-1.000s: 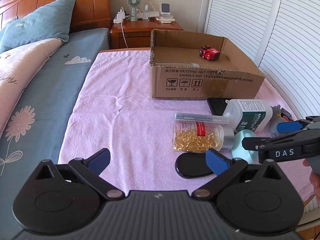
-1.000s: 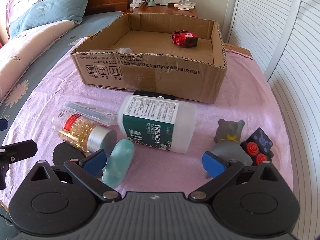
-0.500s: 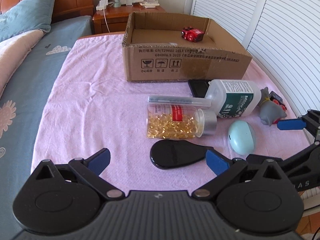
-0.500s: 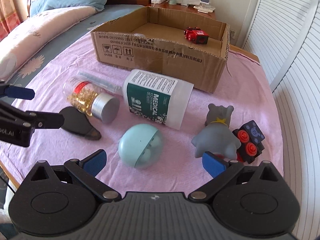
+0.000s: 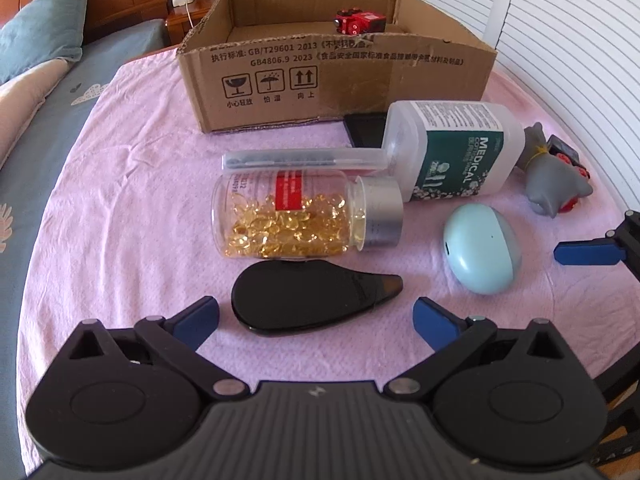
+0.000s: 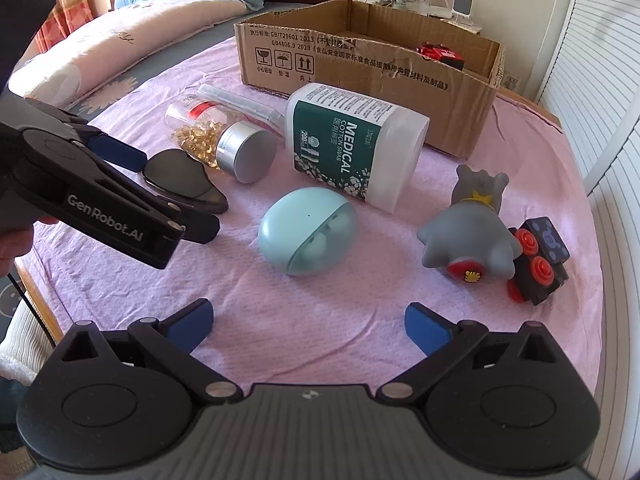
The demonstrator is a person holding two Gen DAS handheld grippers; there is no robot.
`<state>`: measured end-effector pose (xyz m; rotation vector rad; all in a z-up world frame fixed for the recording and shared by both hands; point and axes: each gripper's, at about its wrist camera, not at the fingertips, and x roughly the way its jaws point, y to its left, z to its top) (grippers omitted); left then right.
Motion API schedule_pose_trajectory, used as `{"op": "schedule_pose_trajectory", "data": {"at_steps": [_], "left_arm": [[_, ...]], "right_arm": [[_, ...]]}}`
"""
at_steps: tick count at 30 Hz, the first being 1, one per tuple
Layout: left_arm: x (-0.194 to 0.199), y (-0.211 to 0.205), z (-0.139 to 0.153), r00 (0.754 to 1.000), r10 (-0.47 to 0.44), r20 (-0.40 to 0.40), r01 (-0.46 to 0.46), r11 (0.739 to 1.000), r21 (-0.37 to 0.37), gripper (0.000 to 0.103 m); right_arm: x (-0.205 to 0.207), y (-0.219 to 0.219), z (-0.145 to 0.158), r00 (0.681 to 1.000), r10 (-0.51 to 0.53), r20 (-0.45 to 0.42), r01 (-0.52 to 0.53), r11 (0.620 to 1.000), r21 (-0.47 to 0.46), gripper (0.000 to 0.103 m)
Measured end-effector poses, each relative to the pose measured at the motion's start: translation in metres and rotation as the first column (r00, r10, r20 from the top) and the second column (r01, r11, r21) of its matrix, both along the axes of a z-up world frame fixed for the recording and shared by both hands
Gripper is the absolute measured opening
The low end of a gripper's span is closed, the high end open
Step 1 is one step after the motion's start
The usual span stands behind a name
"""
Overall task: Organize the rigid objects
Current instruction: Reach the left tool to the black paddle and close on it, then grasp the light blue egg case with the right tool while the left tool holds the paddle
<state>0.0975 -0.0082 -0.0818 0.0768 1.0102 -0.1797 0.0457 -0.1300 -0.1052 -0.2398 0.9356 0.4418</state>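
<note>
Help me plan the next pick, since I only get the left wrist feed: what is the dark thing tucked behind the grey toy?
Observer: A black block with red round knobs on its side, lying against the grey toy.
Operator: Is the pale blue egg-shaped case empty?
Observer: No. One half of the pale blue egg-shaped case is see-through, and pale rounded shapes show inside it.

Both cameras sit low and close over the pink cloth [image 5: 132, 208], facing the cardboard box [image 5: 320, 76]. The left wrist view looks squarely at its printed side; the right wrist view looks obliquely from further right. Both share the capsule jar [image 5: 296, 216] and blue case [image 6: 308, 236].
</note>
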Motion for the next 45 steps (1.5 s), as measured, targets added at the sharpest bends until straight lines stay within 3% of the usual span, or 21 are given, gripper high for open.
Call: {"op": "schedule_pose_trajectory", "data": {"at_steps": [11, 14, 17, 23, 29, 37, 40, 45], "left_arm": [[-0.002, 0.020, -0.002, 0.994, 0.097, 0.048, -0.096, 0.995, -0.004, 0.103], [-0.001, 0.019, -0.002, 0.995, 0.077, 0.062, -0.076, 0.997, -0.008, 0.101], [-0.001, 0.017, 0.002, 0.996, 0.049, 0.072, -0.049, 0.999, -0.011, 0.089], [-0.002, 0.027, 0.002, 0.997, 0.045, 0.062, -0.045, 0.999, -0.007, 0.090], [-0.006, 0.054, 0.001, 0.995, 0.078, 0.059, -0.077, 0.997, -0.010, 0.090], [-0.008, 0.071, 0.000, 0.994, 0.089, 0.069, -0.088, 0.996, -0.021, 0.090], [-0.008, 0.072, 0.000, 0.994, 0.085, 0.072, -0.083, 0.996, -0.023, 0.090], [-0.007, 0.073, 0.000, 0.994, 0.078, 0.074, -0.076, 0.997, -0.022, 0.090]], "right_arm": [[-0.001, -0.002, -0.002, 1.000, -0.002, 0.026, 0.002, 1.000, 0.011, 0.103], [-0.003, -0.002, -0.002, 0.999, -0.009, 0.035, 0.008, 1.000, 0.015, 0.103], [-0.002, -0.002, -0.002, 0.999, -0.012, 0.042, 0.011, 1.000, 0.019, 0.103], [0.003, 0.007, -0.002, 0.999, -0.017, 0.032, 0.017, 1.000, 0.015, 0.103], [0.010, 0.035, -0.002, 0.997, 0.066, 0.028, -0.066, 0.998, 0.012, 0.103], [0.032, 0.060, -0.003, 0.995, 0.091, 0.040, -0.091, 0.996, 0.014, 0.103], [0.035, 0.061, -0.002, 0.996, 0.079, 0.052, -0.080, 0.997, 0.016, 0.094], [0.038, 0.053, 0.003, 0.996, 0.056, 0.072, -0.057, 0.998, 0.021, 0.070]]}}
